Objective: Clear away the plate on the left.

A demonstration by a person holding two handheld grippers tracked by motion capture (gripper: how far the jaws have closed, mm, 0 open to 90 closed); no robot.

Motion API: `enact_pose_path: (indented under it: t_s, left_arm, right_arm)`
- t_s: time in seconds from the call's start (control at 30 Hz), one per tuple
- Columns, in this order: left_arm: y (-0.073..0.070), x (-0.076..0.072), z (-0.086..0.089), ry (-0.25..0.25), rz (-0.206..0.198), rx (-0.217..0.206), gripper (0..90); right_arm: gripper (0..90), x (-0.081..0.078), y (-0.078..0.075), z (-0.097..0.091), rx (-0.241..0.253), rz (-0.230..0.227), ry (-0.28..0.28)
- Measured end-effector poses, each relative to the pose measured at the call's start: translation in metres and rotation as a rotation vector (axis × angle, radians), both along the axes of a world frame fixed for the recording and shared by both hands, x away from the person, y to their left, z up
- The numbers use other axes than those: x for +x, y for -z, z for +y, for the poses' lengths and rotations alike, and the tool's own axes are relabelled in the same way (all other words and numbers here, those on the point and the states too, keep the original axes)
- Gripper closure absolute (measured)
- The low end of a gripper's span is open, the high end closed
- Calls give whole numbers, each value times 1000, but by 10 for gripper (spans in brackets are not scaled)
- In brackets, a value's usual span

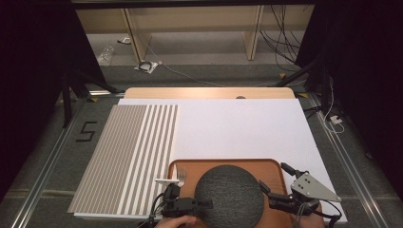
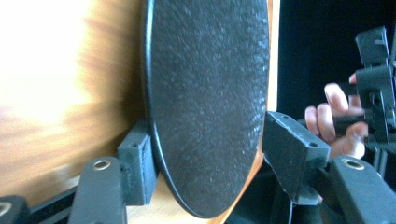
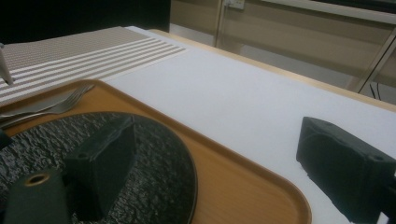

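Observation:
A dark, rough round plate point(image 1: 229, 194) lies on a brown wooden tray point(image 1: 223, 162) at the table's near edge. A fork point(image 1: 181, 178) rests on the tray just left of the plate. My left gripper point(image 1: 205, 204) is at the plate's left rim. In the left gripper view the plate point(image 2: 205, 84) fills the gap of the left gripper point(image 2: 208, 149): one jaw under the rim, the other over the top face, standing apart. My right gripper point(image 1: 275, 178) is open at the plate's right side. In the right gripper view the right gripper point(image 3: 217, 140) has one jaw over the plate point(image 3: 154, 154) and the other beyond the tray point(image 3: 233, 186).
A striped brown-and-white placemat point(image 1: 128, 156) covers the table's left part. A white board point(image 1: 237, 128) spreads across the middle and right, over a wooden tabletop point(image 1: 209, 92). A hand point(image 2: 341, 121) holding the right gripper shows in the left gripper view.

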State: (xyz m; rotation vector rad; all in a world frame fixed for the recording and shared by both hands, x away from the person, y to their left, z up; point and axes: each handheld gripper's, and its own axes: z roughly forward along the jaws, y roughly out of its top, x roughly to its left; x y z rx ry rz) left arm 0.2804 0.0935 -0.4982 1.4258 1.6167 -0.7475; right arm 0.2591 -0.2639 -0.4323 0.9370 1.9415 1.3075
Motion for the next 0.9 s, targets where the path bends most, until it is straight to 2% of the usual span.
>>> enact_pose_path:
  t_s: [0.23, 0.33, 0.57, 0.9]
  left_arm:
    - [-8, 5, 11, -25, -62, 29, 366]
    - [-10, 8, 14, -27, -66, 28, 360]
    - [-18, 13, 24, -60, -115, 44, 359]
    - [-33, 21, 37, -53, -210, 39, 358]
  right_arm:
    - [132, -1, -1, 0, -10, 6, 1]
    - [132, -1, -1, 0, -10, 6, 1]
    - [132, 0, 0, 1, 2, -1, -2]
    - [132, 1, 0, 1, -1, 0, -6]
